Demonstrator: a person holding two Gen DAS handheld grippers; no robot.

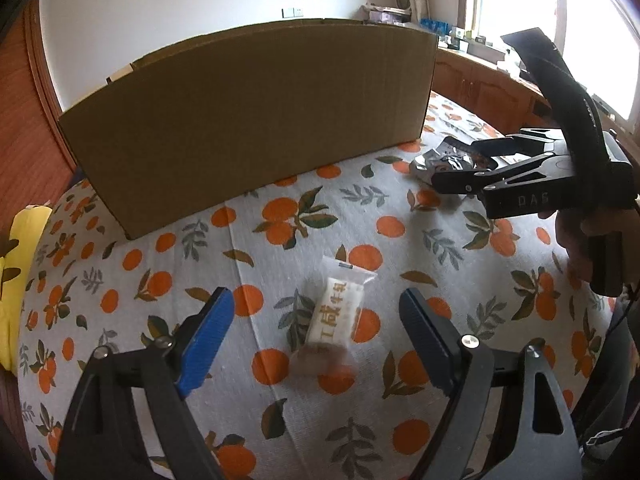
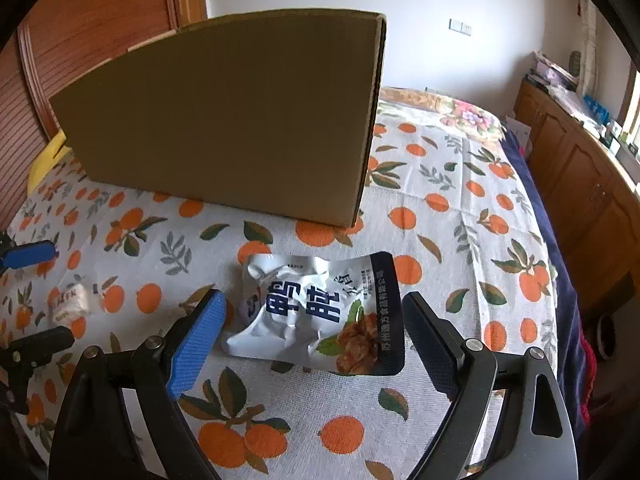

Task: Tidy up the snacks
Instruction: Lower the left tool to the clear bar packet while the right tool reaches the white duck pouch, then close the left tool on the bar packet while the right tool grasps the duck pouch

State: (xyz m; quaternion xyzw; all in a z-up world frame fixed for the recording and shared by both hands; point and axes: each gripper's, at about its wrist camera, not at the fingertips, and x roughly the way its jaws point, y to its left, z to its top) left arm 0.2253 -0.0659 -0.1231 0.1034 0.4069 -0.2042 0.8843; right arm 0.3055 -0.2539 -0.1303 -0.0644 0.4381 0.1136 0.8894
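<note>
A small white wrapped candy (image 1: 336,320) with orange print lies on the orange-patterned cloth (image 1: 280,420). It sits between the fingers of my left gripper (image 1: 315,294), which is open, and neither pad touches it. A crumpled white and dark-blue snack pouch (image 2: 316,316) lies between the fingers of my right gripper (image 2: 315,296), also open and not pressing on it. The left wrist view shows the right gripper (image 1: 456,162) over that pouch (image 1: 424,164). In the right wrist view the left gripper (image 2: 36,298) straddles the candy (image 2: 70,302). A big cardboard box (image 1: 248,120) (image 2: 224,120) stands just behind both snacks.
A person's hand (image 1: 576,236) holds the right gripper. Something yellow (image 1: 16,272) lies at the cloth's left edge. A dark blue blanket (image 2: 560,280) hangs over the bed's right side, with wooden cabinets (image 2: 580,184) beyond. A wooden slatted door (image 2: 80,40) stands behind the box.
</note>
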